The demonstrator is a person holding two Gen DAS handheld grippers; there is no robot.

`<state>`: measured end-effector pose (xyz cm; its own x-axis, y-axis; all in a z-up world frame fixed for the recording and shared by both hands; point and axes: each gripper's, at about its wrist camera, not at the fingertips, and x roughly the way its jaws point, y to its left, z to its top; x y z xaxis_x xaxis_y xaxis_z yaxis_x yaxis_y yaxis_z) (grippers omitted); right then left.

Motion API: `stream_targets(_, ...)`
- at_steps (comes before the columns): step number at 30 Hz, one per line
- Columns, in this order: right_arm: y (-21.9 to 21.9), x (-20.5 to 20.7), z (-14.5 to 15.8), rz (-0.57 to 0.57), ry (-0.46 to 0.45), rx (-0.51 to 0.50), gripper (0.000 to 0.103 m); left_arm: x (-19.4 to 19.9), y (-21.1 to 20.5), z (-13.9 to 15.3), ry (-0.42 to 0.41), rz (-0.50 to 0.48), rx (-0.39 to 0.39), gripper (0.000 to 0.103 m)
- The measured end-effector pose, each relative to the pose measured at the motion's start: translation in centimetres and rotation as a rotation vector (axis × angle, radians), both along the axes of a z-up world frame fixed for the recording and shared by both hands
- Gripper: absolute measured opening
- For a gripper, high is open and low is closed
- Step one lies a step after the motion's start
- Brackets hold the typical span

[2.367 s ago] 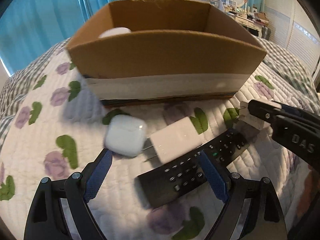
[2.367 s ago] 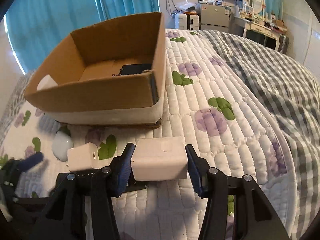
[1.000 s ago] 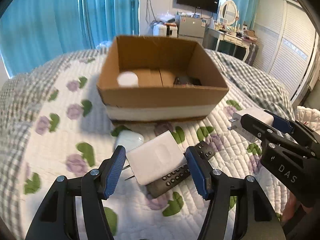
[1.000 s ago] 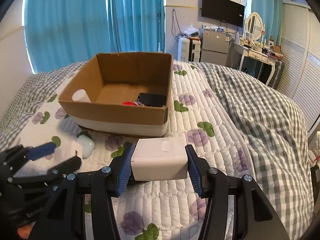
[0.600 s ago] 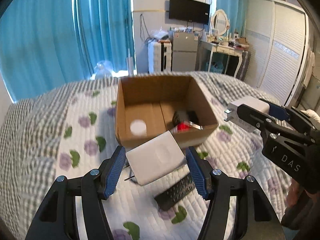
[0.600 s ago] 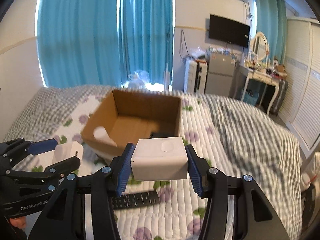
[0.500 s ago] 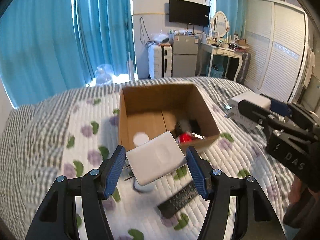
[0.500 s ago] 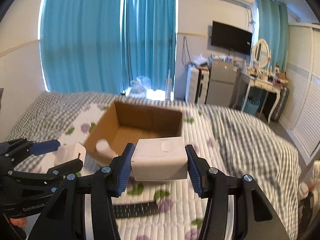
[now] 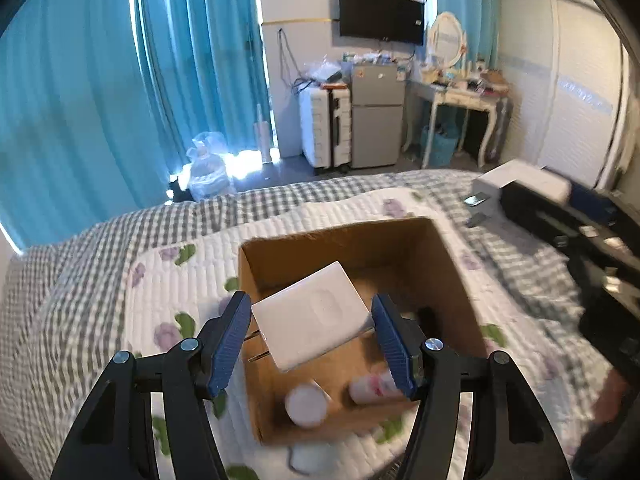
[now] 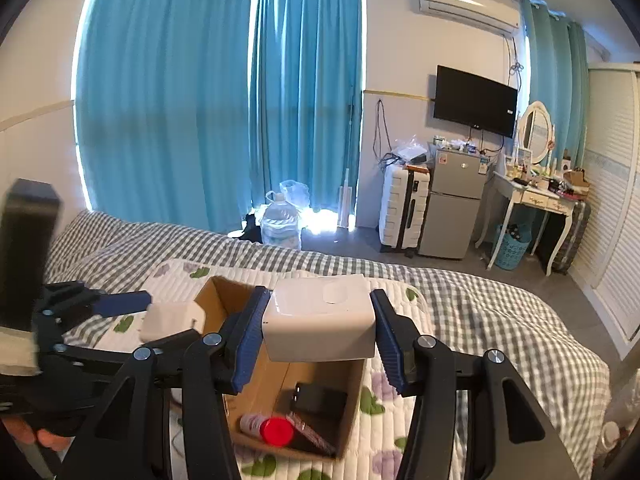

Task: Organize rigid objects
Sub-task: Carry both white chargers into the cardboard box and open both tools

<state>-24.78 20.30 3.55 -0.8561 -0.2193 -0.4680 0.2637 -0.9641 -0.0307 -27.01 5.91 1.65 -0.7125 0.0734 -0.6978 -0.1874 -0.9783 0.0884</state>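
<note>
Left wrist view, white charger (image 9: 310, 316) now lifted above cardboard box (image 9: 448, 256)

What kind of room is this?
A bedroom, most likely: a bed with a checked cover and flowered quilt fills the foreground, with a dressing table and oval mirror, a wall television and a small fridge behind.

My left gripper (image 9: 311, 334) is matt black plastic with ribbed blue rubbery pads (image 9: 230, 338) and bright metal screws; it holds a smooth, slightly glossy white plastic charger (image 9: 310, 316) with metal prongs. My right gripper (image 10: 318, 338), of the same make, clamps a smooth white plastic block (image 10: 320, 330). Below lies a matt brown cardboard box (image 9: 452, 268), rough at its cut edges. The bed (image 9: 180, 280) wears quilted, stitched cloth with a printed flower pattern over woven checked fabric.
</note>
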Motion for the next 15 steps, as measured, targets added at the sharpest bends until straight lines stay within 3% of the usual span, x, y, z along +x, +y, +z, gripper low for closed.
stream_targets(8, -0.1, -3.9, -3.9, -0.010, -0.042, 0.010, 0.050, -4.2, 1.0, -5.9, -0.075, -0.006, -0.083, 0.064)
stream_targets(15, 1.1, -5.4, -7.8, -0.012, -0.117, 0.006, 0.050, -4.5, 0.9, -8.1, -0.131, -0.011, -0.056, 0.066)
